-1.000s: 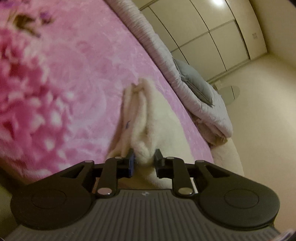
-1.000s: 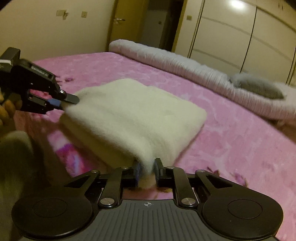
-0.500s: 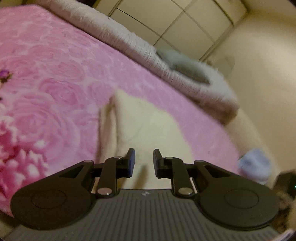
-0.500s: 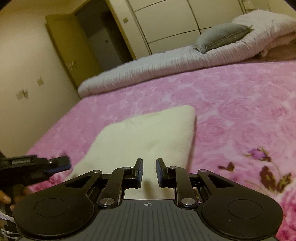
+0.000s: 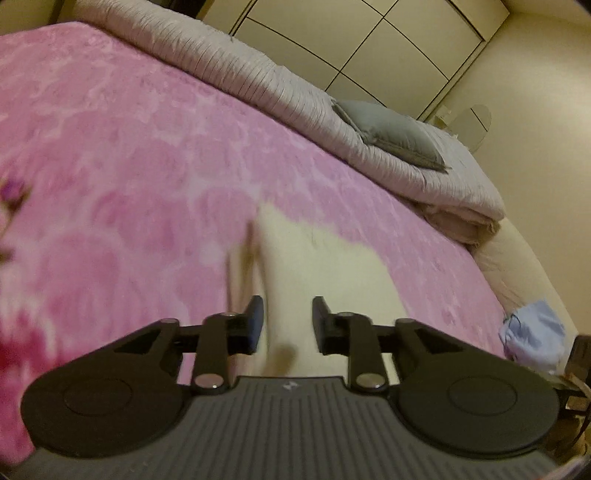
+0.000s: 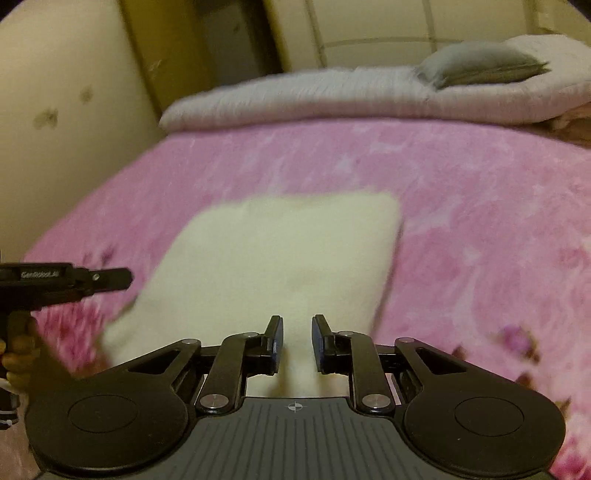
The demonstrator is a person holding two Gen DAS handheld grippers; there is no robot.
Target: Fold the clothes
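Across the whole bed (image 6: 480, 206) spreads a pink rose-patterned blanket (image 5: 129, 155), and along its far edge runs a long rolled pale quilt (image 5: 229, 62) with a grey pillow (image 5: 391, 134) lying on top of it. Behind them stands a cream wardrobe (image 5: 369, 33) with panelled doors. Near the middle of the blanket lies the folded cream garment (image 6: 273, 251) — a flat, roughly square stack resting on the bed, its layered edge showing in the left wrist view. At the bed's right corner sits a small light-blue cloth (image 5: 533, 334), well apart from the garment. The right hand-held gripper (image 6: 297, 341) hovers over the garment's near edge with its jaws spread and nothing between them. The left hand-held gripper (image 5: 288, 325) is likewise spread and empty above the garment's side — seen from the right wrist camera, it sits just beside the stack's left edge, held in a person's hand (image 6: 16, 354).
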